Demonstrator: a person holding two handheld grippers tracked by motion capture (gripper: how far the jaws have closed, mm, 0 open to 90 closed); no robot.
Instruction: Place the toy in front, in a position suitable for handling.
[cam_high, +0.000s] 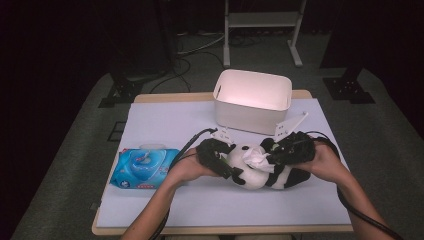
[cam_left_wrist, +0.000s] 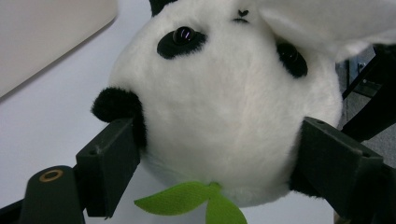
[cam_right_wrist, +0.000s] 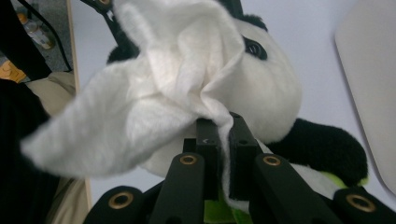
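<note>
High view: a toy panda (cam_high: 257, 172) lies on the white desk (cam_high: 165, 120), in front of a white bin (cam_high: 252, 100). The left gripper (cam_high: 225, 165) holds the panda's head from the left side, and the right gripper (cam_high: 272, 157) holds a white wipe (cam_high: 257, 157) against the head from the right. A blue pack of wipes (cam_high: 142, 167) lies near the left edge of the desk.

Left gripper view: the jaws of the left gripper (cam_left_wrist: 219, 154) stand wide and press on both sides of the white head of the panda (cam_left_wrist: 224, 102), so they are grasping it. A green leaf (cam_left_wrist: 196, 198) hangs below the head, between the jaws.

Right gripper view: the jaws of the right gripper (cam_right_wrist: 224, 123) are clenched on a fold of the wipe (cam_right_wrist: 154, 98). The wipe spreads over the panda's face (cam_right_wrist: 273, 88).
</note>
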